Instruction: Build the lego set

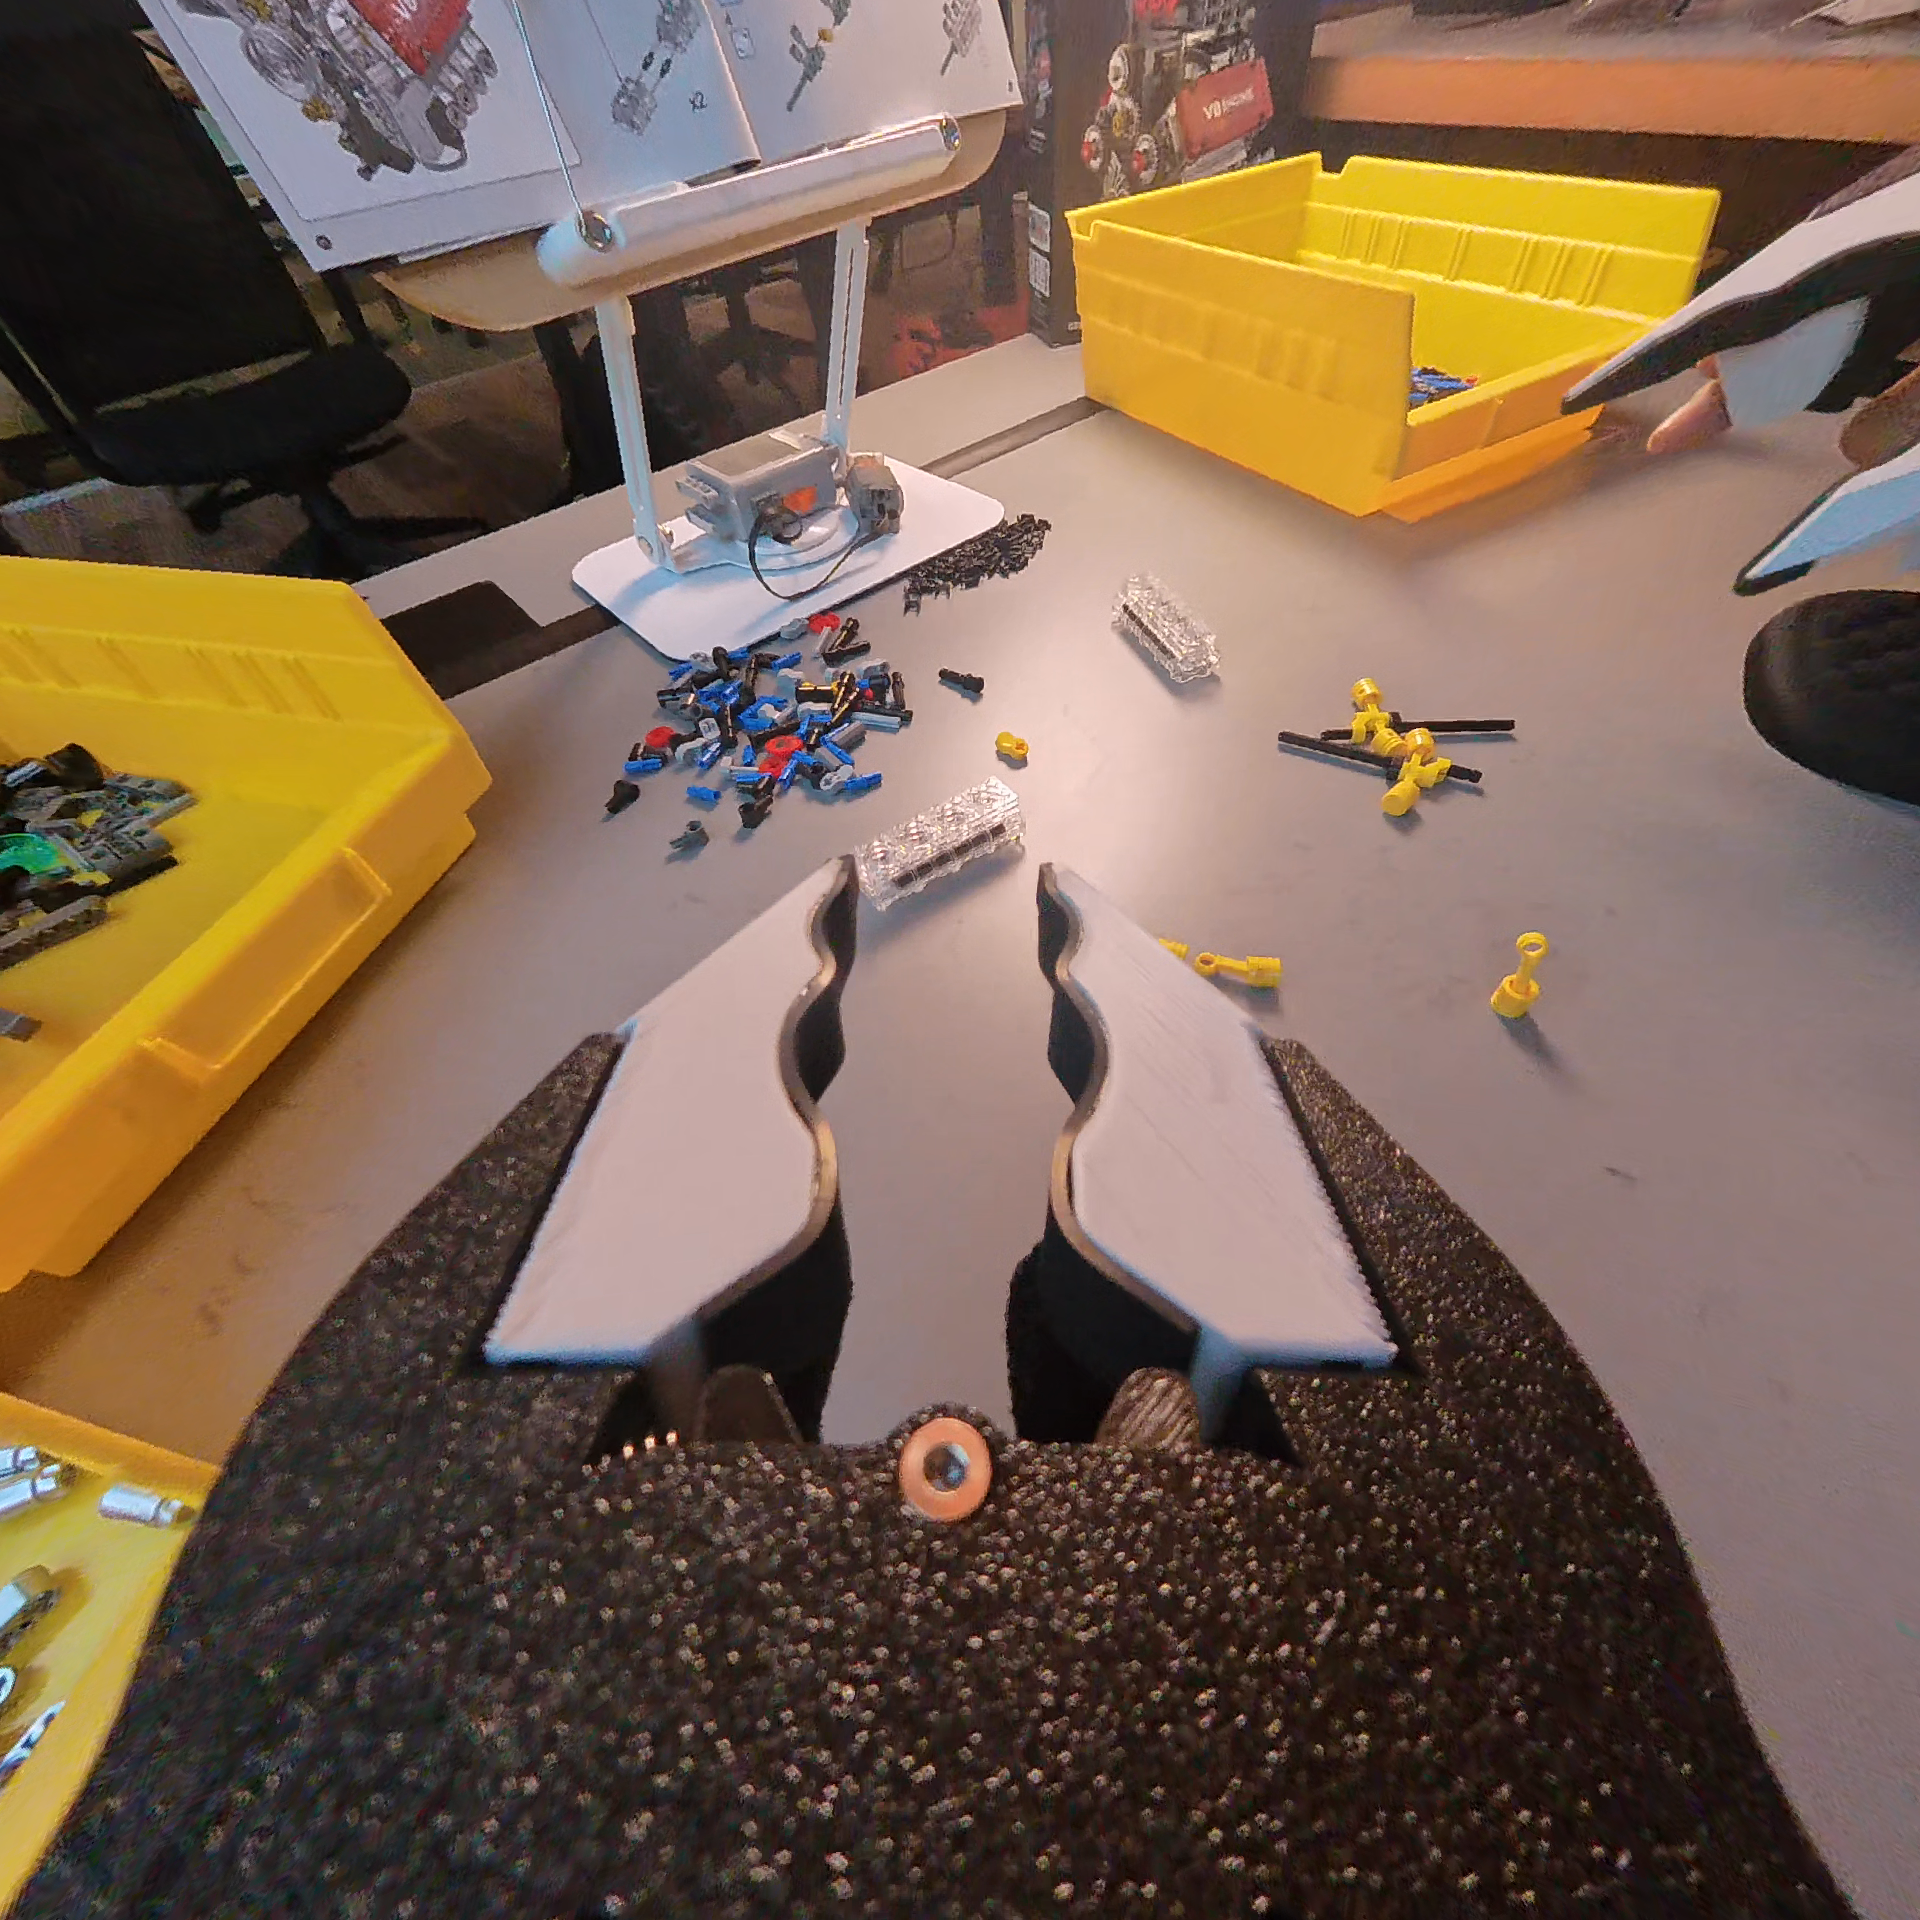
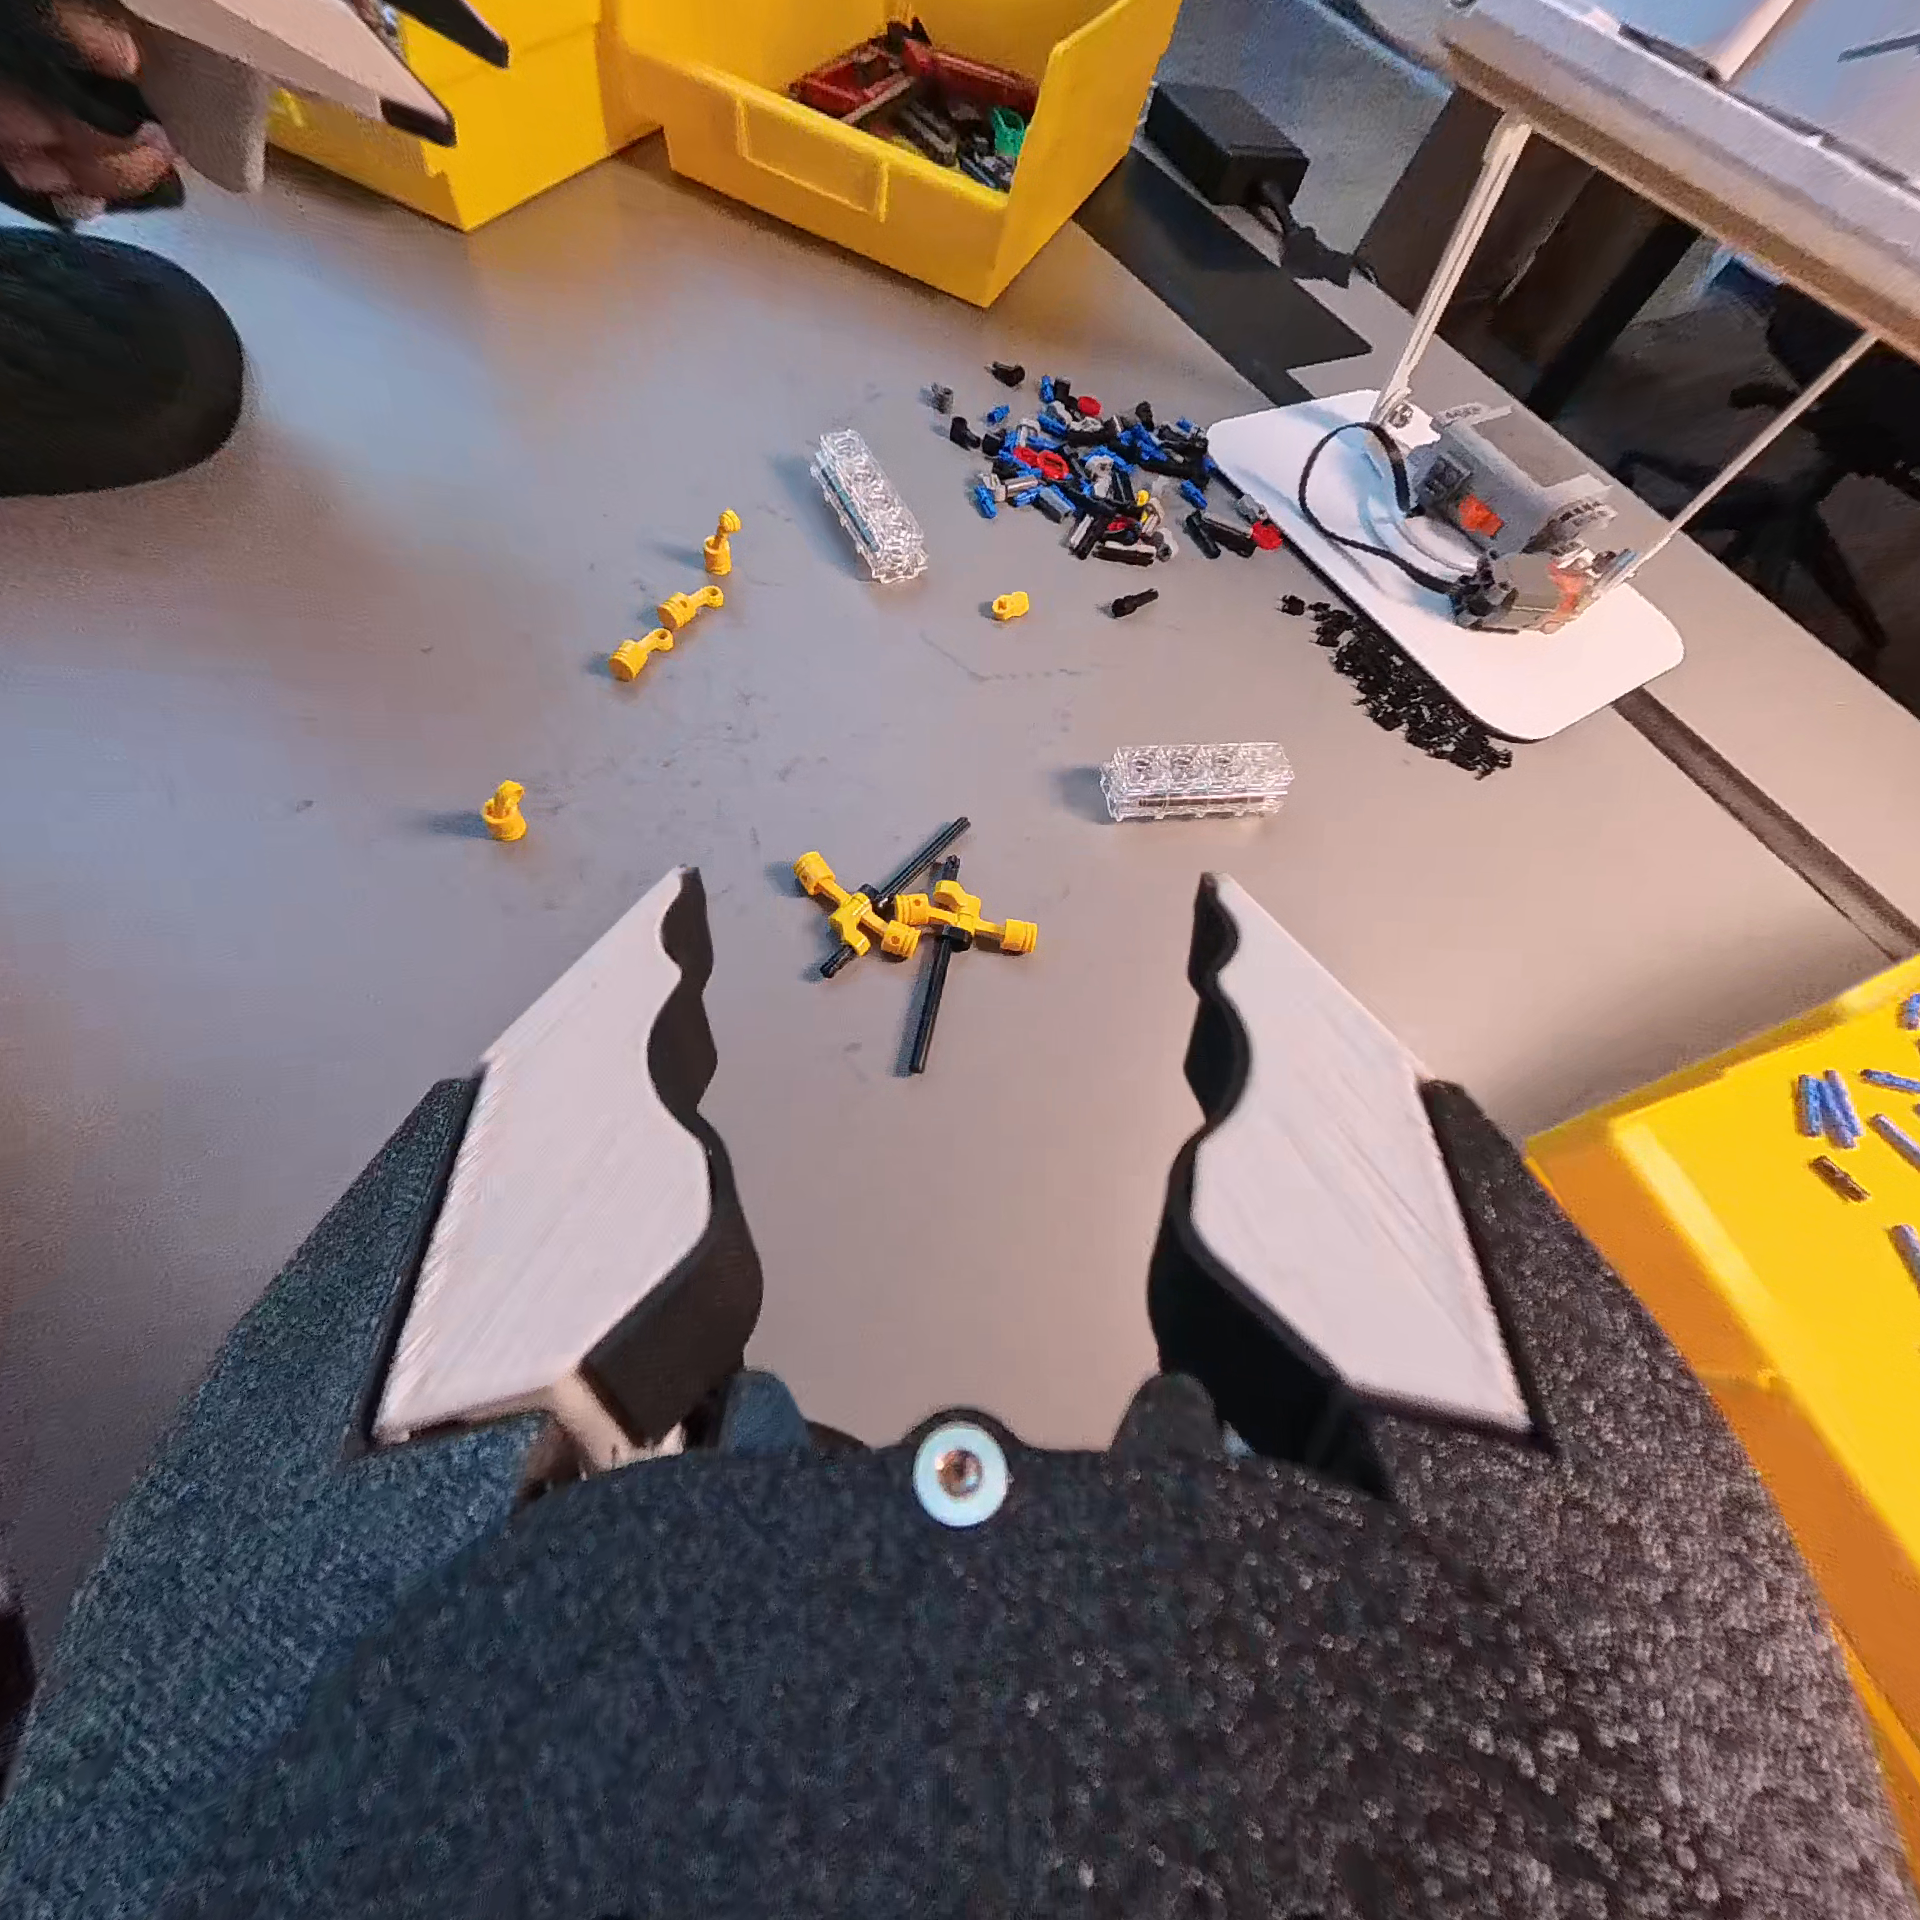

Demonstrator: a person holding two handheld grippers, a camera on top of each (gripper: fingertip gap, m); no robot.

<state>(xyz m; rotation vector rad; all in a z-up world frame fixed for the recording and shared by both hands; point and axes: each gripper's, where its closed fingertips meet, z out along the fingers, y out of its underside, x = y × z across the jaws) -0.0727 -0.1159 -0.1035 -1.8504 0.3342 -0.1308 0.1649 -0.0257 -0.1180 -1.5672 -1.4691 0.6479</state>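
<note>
My left gripper is open and empty, its tips just short of a clear block on the grey table. A second clear block lies farther off. My right gripper is open wide and empty, just short of a yellow and black crank piece. That crank piece also shows in the left wrist view. Loose yellow pistons and one more piston lie to the left. A pile of small blue, black and red pins lies mid-table.
Yellow bins stand at the left and back right. A white stand holds the instruction pages and a grey motor. A heap of black pins lies beside it. The right gripper shows at the right edge. The gap from one gripper's tips to the other's is roughly 25 cm.
</note>
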